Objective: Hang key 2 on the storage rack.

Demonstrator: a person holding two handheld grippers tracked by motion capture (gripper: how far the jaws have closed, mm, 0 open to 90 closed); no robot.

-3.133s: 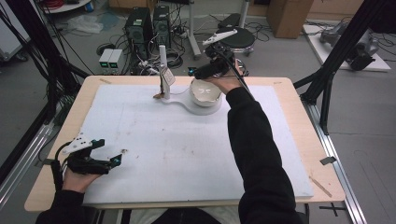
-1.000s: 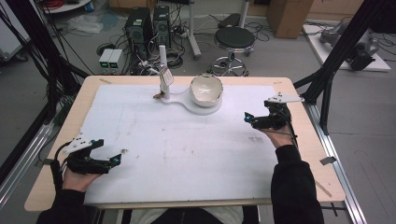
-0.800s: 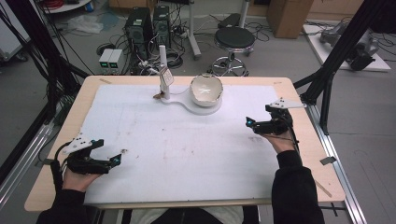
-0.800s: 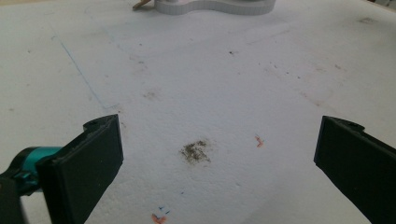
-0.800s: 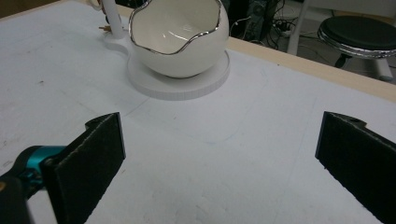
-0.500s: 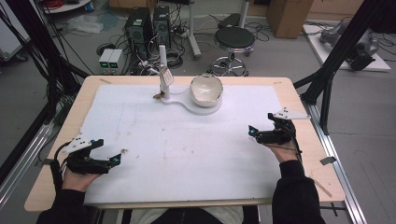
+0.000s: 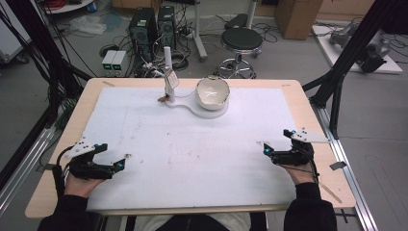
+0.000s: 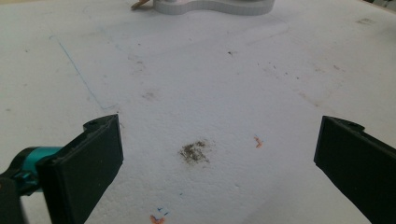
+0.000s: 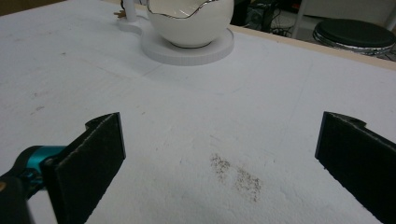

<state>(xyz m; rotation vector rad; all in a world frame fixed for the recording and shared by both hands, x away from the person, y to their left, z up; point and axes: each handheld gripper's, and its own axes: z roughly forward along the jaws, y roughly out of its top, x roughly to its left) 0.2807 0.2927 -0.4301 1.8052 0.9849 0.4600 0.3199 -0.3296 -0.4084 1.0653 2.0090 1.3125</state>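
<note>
Black stool (image 7: 242, 38) behind table; computer towers (image 7: 153, 24) (floor, left).

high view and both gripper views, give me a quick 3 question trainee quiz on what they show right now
1. True or false: the right tool grips the white bowl.
2. How do the left tool's jaws stand? A) wide apart with nothing between them B) shut on a cloth C) shut on the bowl
3. Fill in: the bowl sits on a round white ____ at the far side of the table.

Key: 1 false, it rests near the right edge, open, away from the bowl. 2 A. 3 base.
</note>
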